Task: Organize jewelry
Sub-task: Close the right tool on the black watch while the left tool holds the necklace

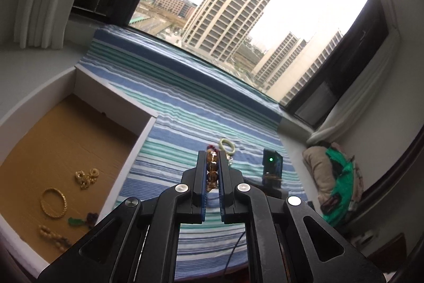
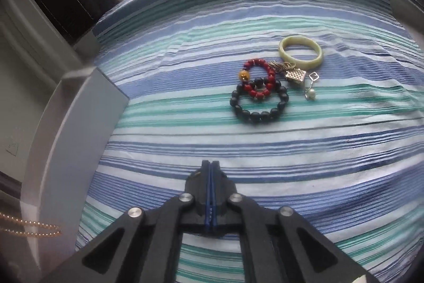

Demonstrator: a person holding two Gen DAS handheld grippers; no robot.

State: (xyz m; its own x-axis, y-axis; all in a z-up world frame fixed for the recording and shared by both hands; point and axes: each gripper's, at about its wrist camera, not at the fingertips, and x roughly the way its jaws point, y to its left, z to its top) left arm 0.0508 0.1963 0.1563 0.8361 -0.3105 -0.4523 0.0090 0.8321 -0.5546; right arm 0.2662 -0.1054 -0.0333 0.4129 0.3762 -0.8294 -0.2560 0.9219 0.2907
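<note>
The left gripper [image 1: 212,163] has its fingers clenched on an amber bead bracelet [image 1: 212,170]. Left of them, a white box [image 1: 148,129] holds a gold bangle [image 1: 53,202] and gold charms [image 1: 86,177]. The right gripper [image 2: 211,166] fingers are pressed together, empty; ahead lie a black bead bracelet [image 2: 258,116], red bead bracelet [image 2: 267,81] and jade bangle [image 2: 300,51].

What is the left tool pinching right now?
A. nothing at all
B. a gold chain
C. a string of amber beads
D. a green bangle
C: in the left wrist view, the left tool is shut on the amber beads, which line up between its fingers.
</note>
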